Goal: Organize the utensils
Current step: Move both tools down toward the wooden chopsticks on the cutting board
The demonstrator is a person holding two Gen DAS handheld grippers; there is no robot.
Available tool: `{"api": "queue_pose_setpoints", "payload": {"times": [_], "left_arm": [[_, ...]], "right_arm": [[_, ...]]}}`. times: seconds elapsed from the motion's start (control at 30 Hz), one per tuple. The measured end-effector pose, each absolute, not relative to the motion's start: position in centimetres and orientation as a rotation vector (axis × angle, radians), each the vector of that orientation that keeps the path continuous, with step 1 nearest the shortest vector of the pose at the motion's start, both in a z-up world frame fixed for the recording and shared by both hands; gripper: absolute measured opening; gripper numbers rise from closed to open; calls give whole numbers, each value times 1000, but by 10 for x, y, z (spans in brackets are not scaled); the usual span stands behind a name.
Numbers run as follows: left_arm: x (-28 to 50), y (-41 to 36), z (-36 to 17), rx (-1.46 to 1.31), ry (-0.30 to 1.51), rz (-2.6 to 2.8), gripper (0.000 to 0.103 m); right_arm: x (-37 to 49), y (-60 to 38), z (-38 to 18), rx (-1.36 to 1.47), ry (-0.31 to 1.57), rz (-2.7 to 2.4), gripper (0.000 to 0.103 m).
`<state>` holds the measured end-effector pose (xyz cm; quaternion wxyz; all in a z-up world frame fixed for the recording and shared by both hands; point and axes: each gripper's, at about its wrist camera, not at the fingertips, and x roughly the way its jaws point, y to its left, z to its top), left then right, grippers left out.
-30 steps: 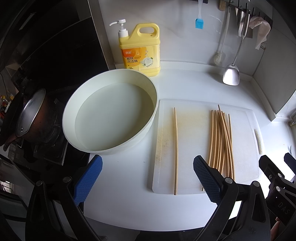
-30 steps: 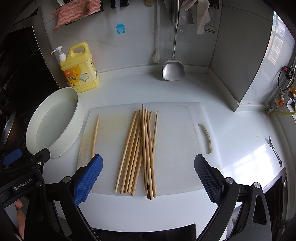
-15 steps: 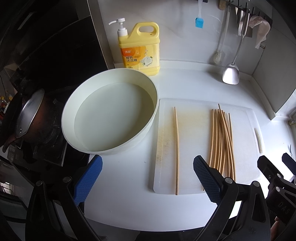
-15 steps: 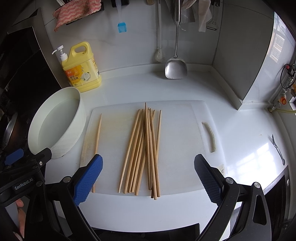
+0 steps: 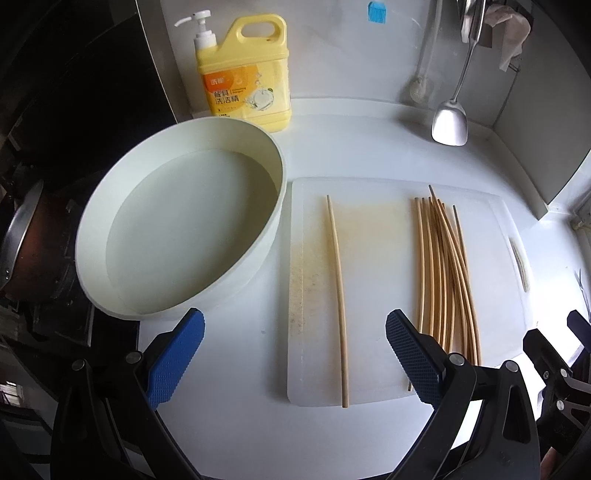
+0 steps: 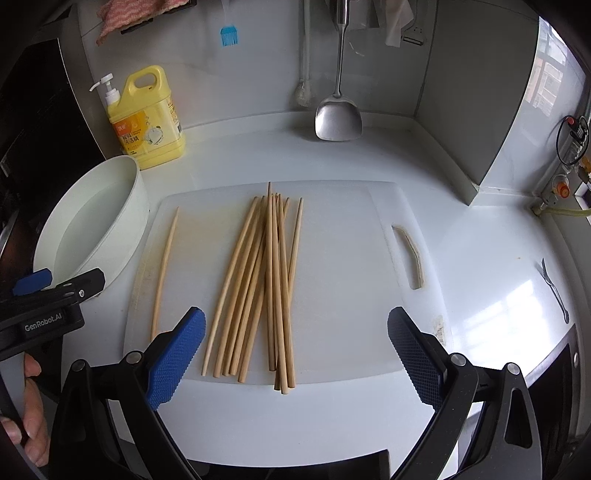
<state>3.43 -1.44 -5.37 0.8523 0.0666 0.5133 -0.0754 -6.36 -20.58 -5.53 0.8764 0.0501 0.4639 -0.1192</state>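
**Both hand-held grippers wide, nothing held, chopsticks on board**

Left hand-held gripper [image 5: 294, 360]: jaws spread wide, empty, hovering above the near edge of the desk [image 5: 332, 140]. Its left pad sits near the basin, its right pad over the near ends of the chopstick pile.

Right hand-held gripper [image 6: 295, 358]: jaws also wide, empty, centred over the near ends of the pile. The left unit shows at the left edge of the right wrist view, apart from the right one.

Task items:
- Chopstick pile [image 6: 264, 284] lies loosely bunched on the white cutting board [image 6: 343, 295], tips pointing toward the wall, several sticks crossing, near ends fanned out and a few poking just past the board's near edge.
- Single chopstick [image 5: 337, 295] lies alone on the board's left part, well apart from the pile, beside a yellowish stain.

Rest:
- White round basin [image 5: 177, 221] with water, just left of the board, close to its edge.
- Yellow detergent jug [image 5: 243, 74] with pump stands behind the basin at the wall.
- Metal spatula [image 6: 338, 114] hangs on the wall, blade just above the desk.
- Blue brush [image 6: 229, 35] on the wall.
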Motion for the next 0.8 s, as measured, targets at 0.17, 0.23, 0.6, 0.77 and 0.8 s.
{"api": "queue_pose_setpoints", "payload": {"times": [0.17,0.23,0.6,0.77,0.8], "left_arm": [[35,-28,-73,126,1080,-147,97],[35,-36,-82,131,1075,-132,97],[40,-43,-112,105,1030,-29,97],[41,-49,-126,95,1034,-63,97],[40,-49,-127,94,1028,-66,97]], "right_arm": [[-57,-233,-74,105,960,-196,94],[-53,-242,-82,90,948,-171,94],[-16,-268,-118,75,910,-205,94],[-3,-274,-128,94,905,-245,94],[-2,-273,-130,87,905,-250,94]]}}
